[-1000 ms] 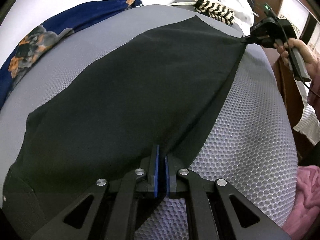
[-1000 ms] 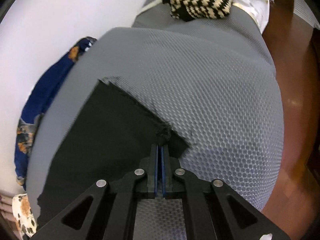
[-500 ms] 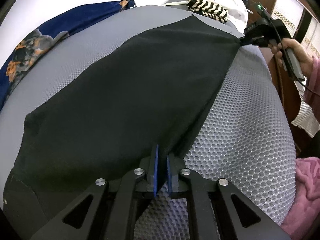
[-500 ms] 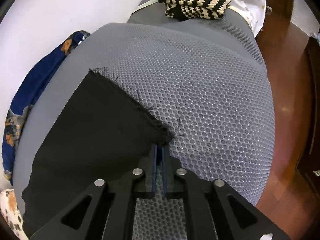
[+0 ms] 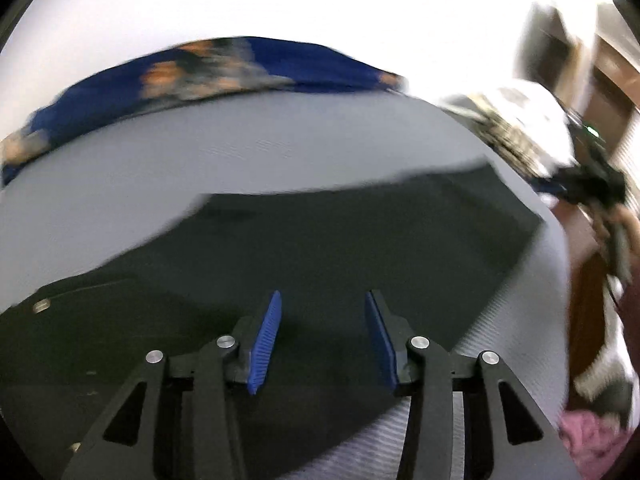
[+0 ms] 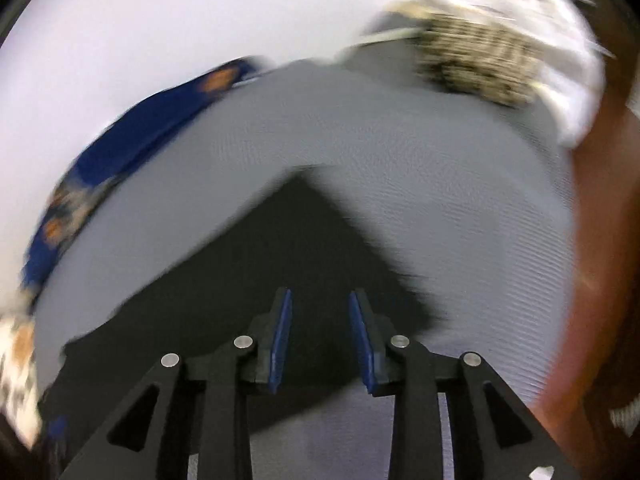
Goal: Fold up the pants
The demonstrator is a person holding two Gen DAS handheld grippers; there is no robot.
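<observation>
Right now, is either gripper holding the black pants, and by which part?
Neither. The left gripper and right gripper are opening, empty, above the pants.

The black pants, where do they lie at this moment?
In both wrist views the black pants lie flat on the grey mesh surface, below each opening claw, and the blue patterned cloth lies at the surface's far edge.
</observation>
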